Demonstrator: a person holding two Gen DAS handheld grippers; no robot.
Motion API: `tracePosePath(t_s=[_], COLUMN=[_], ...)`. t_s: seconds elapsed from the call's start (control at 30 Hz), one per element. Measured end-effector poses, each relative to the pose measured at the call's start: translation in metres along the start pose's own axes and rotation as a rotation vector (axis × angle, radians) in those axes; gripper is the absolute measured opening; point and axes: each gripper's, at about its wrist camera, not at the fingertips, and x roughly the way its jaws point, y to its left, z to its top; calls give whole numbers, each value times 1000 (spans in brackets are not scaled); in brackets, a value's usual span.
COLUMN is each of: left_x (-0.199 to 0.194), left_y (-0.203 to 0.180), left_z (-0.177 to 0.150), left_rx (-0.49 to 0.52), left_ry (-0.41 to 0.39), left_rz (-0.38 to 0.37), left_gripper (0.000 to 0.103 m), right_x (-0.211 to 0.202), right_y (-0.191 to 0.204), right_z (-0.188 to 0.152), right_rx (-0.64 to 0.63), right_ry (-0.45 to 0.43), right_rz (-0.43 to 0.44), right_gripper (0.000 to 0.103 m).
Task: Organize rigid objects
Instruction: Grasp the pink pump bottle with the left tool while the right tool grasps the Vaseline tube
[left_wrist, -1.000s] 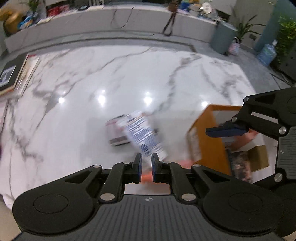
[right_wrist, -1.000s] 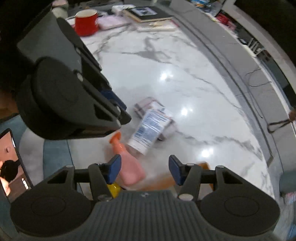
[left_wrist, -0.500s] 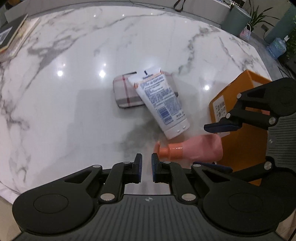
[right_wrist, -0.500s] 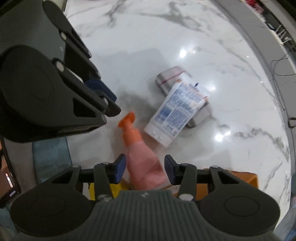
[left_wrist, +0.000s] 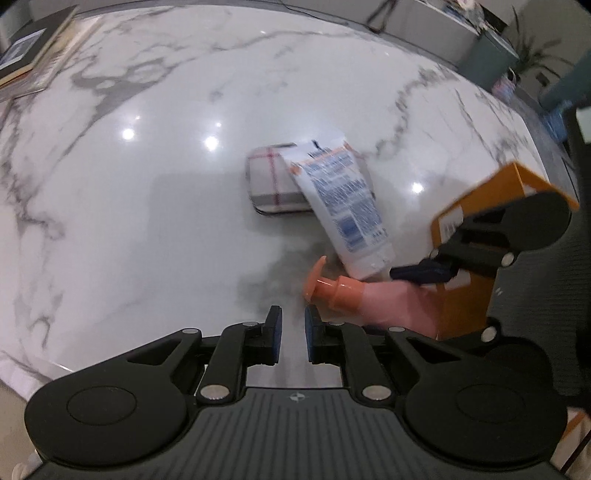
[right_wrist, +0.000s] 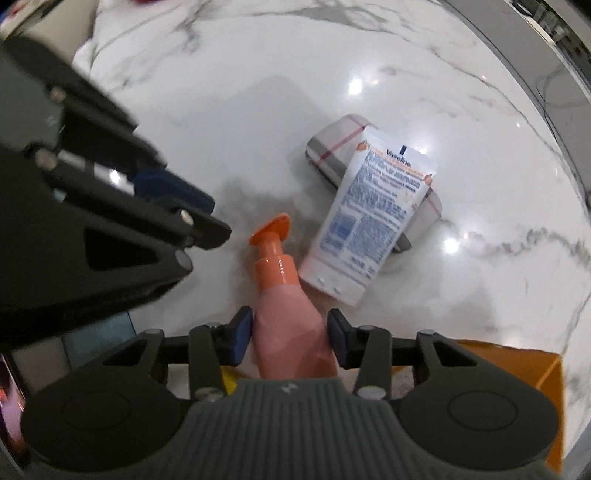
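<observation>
A pink pump bottle (right_wrist: 291, 325) with an orange pump head lies on the marble table; it also shows in the left wrist view (left_wrist: 373, 295). My right gripper (right_wrist: 290, 334) has a finger on each side of its body, touching or nearly so. A white Vaseline tube (right_wrist: 369, 225) leans on a plaid tin (right_wrist: 332, 144) just beyond; both show in the left wrist view, the tube (left_wrist: 343, 203) over the tin (left_wrist: 269, 181). My left gripper (left_wrist: 292, 328) is nearly shut and empty, to the left of the pump head.
An orange cardboard box (left_wrist: 476, 229) stands at the right, behind my right gripper; its edge shows in the right wrist view (right_wrist: 546, 373). Books (left_wrist: 33, 59) lie at the table's far left. The table's front edge (left_wrist: 33, 365) is near my left gripper.
My right gripper has come down around the pink bottle and narrowed on it. The left gripper has pulled back a little and stays nearly shut.
</observation>
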Motion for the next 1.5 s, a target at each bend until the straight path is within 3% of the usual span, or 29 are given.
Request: tracePosePath(t_s=[0.13,0.4,0.47,0.53,0.6,0.63,0.77,0.93,1.2,1.5], left_x=[-5,-5,-3,-1,3,5,15,25,34,26], left_y=[16,22,17,10,2,-2,-10,-15,-7,9], left_z=[-1,-5,-5,-5,-6,-6,-4,3,6,12], left_rx=[-77,-215,-246,-278,-288,-291,-336,-368,-383,-318], left_ry=[-17,-12,-9,-9,-3,0,6,13,30,47], left_rz=[6,-65,-105,-139,-149,-144,-149,-142,-180,-133], left_gripper=[16,28,36,42,45,47,57,61,56,50], right_x=[1,-28,-36,-40,-40,-40,-38,-36,-30,-25], right_y=[-1,-6,-8,-16,-18,-19,-18,-16,-18,-22], right_z=[12,4,0,-4,-9,-12,-17,-16,-12,-3], right_rx=[117,65,41,31,3,-10,-60,-100,-85,-9], right_ry=[-21,-61,-65,-60,-41,-34,-35,-31,-48,-89], right_rz=[19,-8,-45,-70,-117,-133,-177,-213,-197,-148], right_gripper=[42,48,48,45,32,31,30,30,30,30])
